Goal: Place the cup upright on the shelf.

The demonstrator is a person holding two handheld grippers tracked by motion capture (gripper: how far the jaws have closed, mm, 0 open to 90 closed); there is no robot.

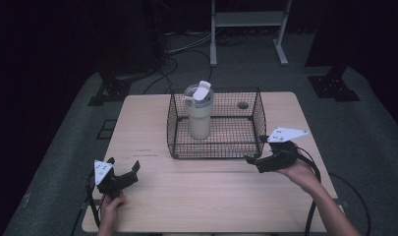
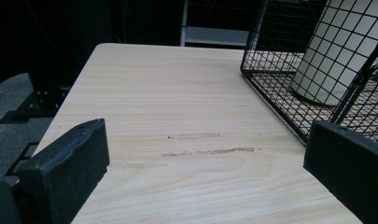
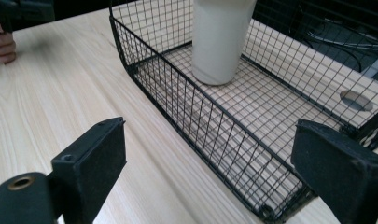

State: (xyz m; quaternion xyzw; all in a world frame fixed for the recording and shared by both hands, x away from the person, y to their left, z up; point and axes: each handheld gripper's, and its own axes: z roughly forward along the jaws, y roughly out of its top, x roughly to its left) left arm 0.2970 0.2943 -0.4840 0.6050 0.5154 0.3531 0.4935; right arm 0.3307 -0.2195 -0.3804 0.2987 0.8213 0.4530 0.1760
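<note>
- Left gripper (image 1: 122,173): near-left of the wooden table (image 1: 196,196), held just above the top, jaws spread wide with nothing between them. In its own view the gap (image 2: 205,163) frames bare wood with a few scuff marks (image 2: 210,150).
- Right gripper (image 1: 255,152): near-right, held by the right hand (image 1: 299,172), jaws wide apart and empty, tips just beside the basket's front-right corner. Can't tell if they touch the wire.
- Wire basket (image 1: 213,147): black mesh, open top, sits mid-table beyond both grippers. Its front-right corner falls between the jaws in the right gripper view (image 3: 266,210).
- Tumbler (image 1: 198,112): cream body, clear lid with white flip tab, upright inside the basket at its left-rear part.
- Round cable hole (image 1: 242,105) in the tabletop behind the basket.
- Far side: dark floor, cables (image 1: 186,49), a white frame (image 1: 248,29).
</note>
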